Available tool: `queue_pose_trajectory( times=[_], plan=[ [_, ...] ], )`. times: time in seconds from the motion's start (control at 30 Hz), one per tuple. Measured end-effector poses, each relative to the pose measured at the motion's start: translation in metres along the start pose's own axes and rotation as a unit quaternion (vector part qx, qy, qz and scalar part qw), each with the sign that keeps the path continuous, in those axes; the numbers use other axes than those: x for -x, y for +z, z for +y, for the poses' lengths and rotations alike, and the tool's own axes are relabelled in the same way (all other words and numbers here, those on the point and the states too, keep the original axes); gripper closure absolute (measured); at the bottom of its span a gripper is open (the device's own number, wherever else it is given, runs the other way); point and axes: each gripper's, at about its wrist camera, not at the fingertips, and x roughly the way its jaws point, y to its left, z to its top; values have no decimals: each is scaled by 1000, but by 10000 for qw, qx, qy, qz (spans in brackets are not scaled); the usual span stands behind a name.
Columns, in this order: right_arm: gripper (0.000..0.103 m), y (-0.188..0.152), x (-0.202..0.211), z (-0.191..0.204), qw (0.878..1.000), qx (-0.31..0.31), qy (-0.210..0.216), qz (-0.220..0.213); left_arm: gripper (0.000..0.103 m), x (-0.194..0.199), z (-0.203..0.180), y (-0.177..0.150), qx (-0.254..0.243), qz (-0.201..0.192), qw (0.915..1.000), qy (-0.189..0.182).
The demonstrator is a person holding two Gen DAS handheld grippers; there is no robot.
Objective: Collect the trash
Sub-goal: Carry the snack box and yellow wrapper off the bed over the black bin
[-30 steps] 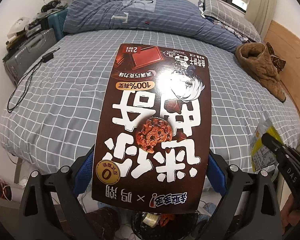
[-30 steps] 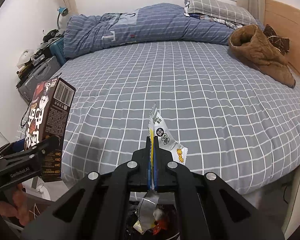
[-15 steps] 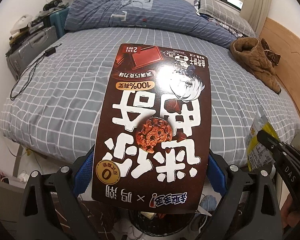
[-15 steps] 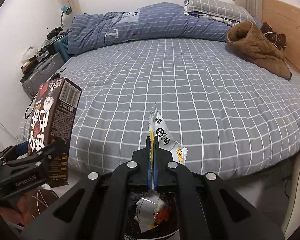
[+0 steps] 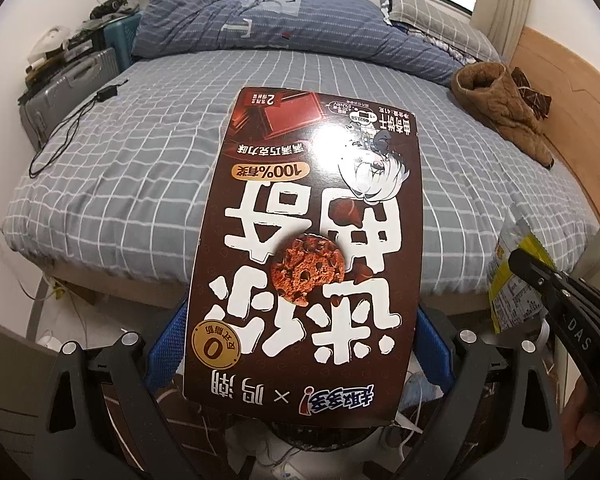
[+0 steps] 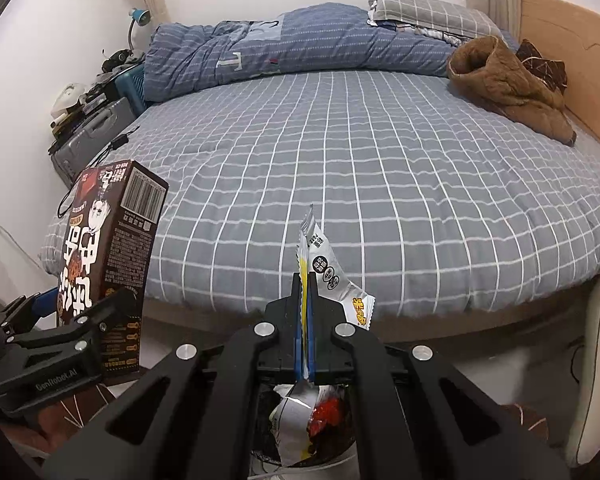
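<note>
Bedroom setting: a bed (image 6: 380, 184) with a grey checked cover fills both views, a folded duvet (image 6: 300, 44) at its far end and a brown garment (image 6: 508, 88) on its right side. The left gripper (image 5: 300, 344) is clamped on a brown biscuit box (image 5: 308, 248), blue finger pads pressing its two long side faces; the box's long axis runs straight forward, away from the fingers (image 5: 166, 344), with its print upside down to the camera. The right gripper (image 6: 305, 320) is fully closed on a silver-and-yellow wrapper (image 6: 324, 268), which stands edge-on between the pads and projects above and below them. A bin (image 6: 312, 432) already holding wrappers sits on the floor by the bed's near edge, directly under the right fingers; in the left view only its dark rim (image 5: 312, 438) shows beneath the box's near end. Judgement: the wrapper is the nearer item and should fall in once freed; the box, longer, probably needs its near end centred over the opening first.
</note>
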Motion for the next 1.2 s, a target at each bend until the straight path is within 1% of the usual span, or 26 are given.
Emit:
queue_pose_trajectory(
  times=[0.1,0.2,0.47,0.7,1.0,1.2],
  plan=[
    [102,-14,1,2,10000,16,16,23,11,0,1,-17,70,14,10000,-24],
    [102,-26,0,4,10000,58,34,26,11,-4,3,-33,69,109,9999,-19],
    [102,-61,-9,8,9997,160,41,174,11,-7,4,-39,54,412,9991,-10],
    [102,-88,-22,6,9993,139,39,347,11,-7,5,-41,32,643,9979,-97],
    [102,-118,-57,-9,9979,-7,-30,653,11,-13,5,-46,-88,976,9951,-150],
    [102,-128,-80,-16,9960,-31,-85,884,11,-13,4,-43,-116,1135,9931,-258]
  ],
)
